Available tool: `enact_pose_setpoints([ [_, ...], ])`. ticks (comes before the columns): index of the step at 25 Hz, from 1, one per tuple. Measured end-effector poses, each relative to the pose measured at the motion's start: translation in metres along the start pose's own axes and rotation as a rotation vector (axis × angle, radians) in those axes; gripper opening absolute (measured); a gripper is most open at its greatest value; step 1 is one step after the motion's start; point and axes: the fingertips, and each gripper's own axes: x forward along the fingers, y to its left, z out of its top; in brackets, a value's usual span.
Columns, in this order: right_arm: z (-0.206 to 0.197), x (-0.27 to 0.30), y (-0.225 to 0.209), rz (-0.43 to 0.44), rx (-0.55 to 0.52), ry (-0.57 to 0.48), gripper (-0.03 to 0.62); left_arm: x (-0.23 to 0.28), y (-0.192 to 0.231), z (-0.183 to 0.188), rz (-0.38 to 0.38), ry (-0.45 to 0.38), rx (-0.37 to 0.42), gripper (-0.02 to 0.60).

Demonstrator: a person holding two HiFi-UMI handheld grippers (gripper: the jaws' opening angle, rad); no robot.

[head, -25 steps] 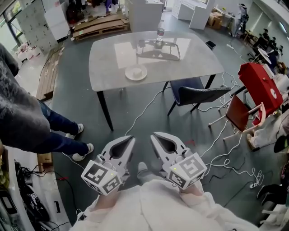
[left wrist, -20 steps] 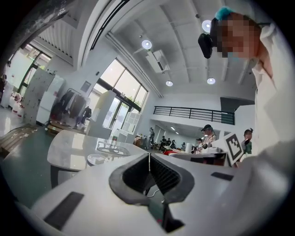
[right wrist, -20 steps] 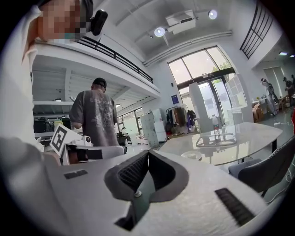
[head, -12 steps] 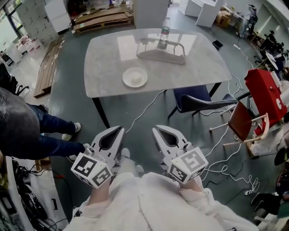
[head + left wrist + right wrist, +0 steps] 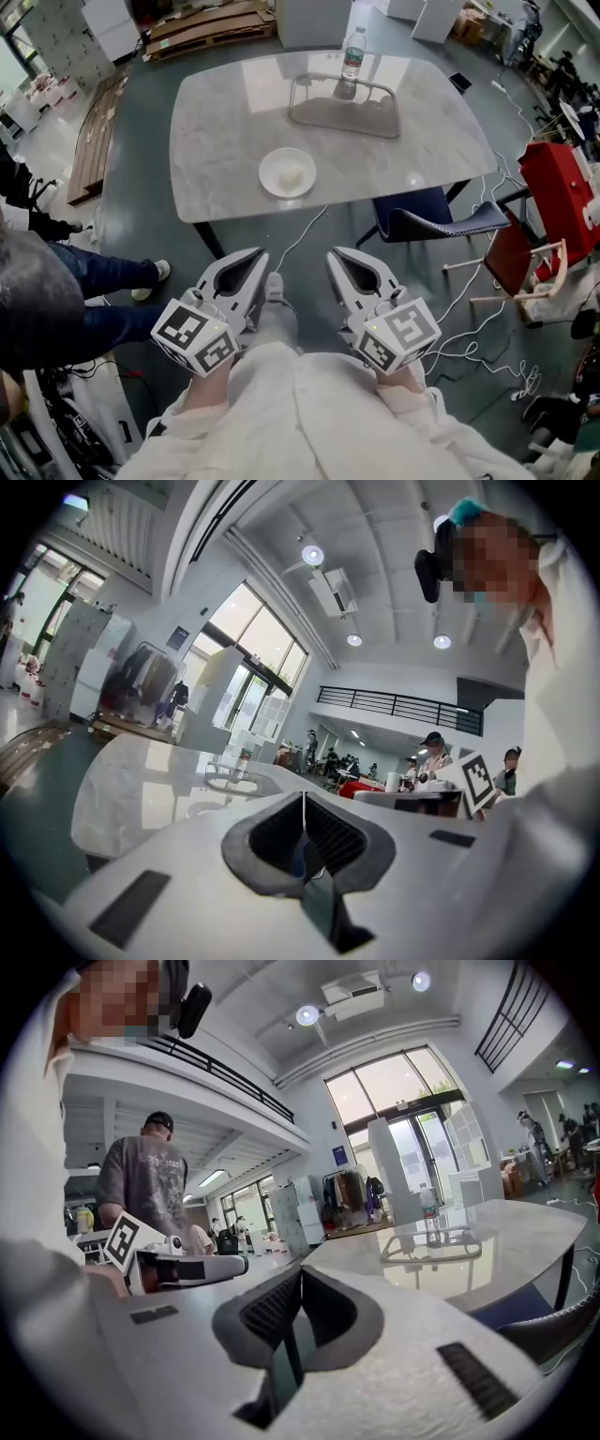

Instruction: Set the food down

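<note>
Evidently an approach step: left tool and right tool, both clenched and empty, hang at lower centre; next, probably reach the table's bowl.

Head view looks steeply down, gripper views nearly level, toward the table (shared by all).

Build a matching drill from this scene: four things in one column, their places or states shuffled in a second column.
Things:
1. water bottle
2. white dish
3. dark chair
4. left gripper

Places or states:
A. on the table, near its front edge
B. jaws shut, nothing between them
C. upright by the far rim of the tray
D. on the floor, partly under the table's right side

Pairs: 1-C, 2-A, 3-D, 4-B
</note>
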Motion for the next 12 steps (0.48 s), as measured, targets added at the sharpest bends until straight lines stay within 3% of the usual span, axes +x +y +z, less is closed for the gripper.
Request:
enact_pose_setpoints([
  [12,0.036,0.122,-0.061,-0.069,0.011,0.014,0.002,0.09,0.096,0.044,-0.121,0.064,0.043,0.018],
])
